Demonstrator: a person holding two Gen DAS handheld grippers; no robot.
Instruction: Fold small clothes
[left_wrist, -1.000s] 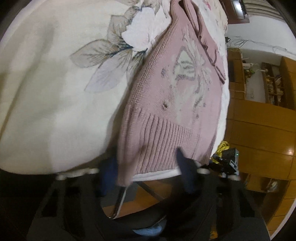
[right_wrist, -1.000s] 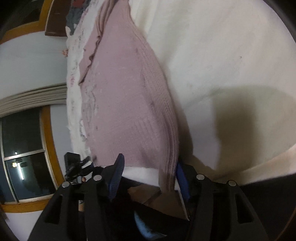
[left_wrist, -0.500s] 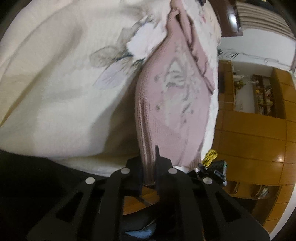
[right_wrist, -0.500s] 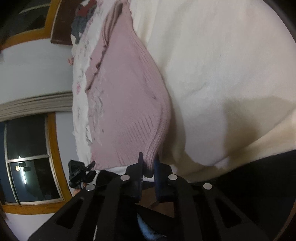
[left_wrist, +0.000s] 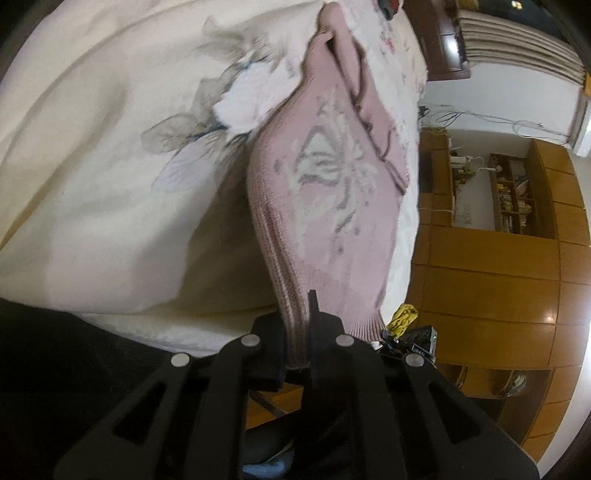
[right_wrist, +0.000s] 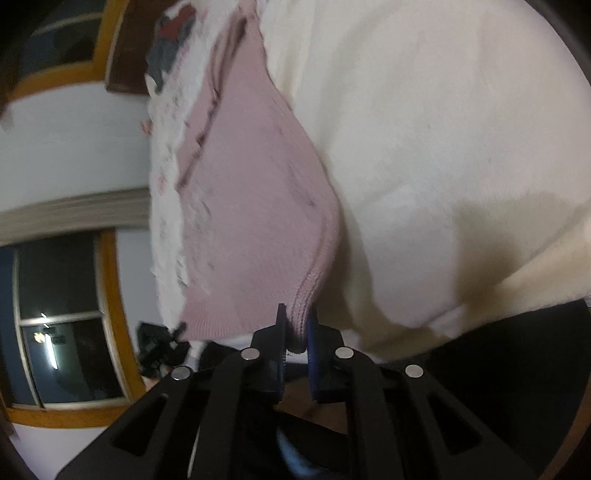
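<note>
Gripping the sweater (left_wrist: 325, 206) hem, left tongs (left_wrist: 298, 332) and right tongs (right_wrist: 296, 332) are clamped on its corners. Ahead, it lies unfolded on the bed (left_wrist: 92, 166). Folding looks barely begun.

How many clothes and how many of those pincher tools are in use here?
Pink knitted sweater: 1
Hand-held grippers, left hand-held gripper and right hand-held gripper, each shut on the sweater's hem: 2
Floral bedcover underneath: 1
Total: 4
</note>
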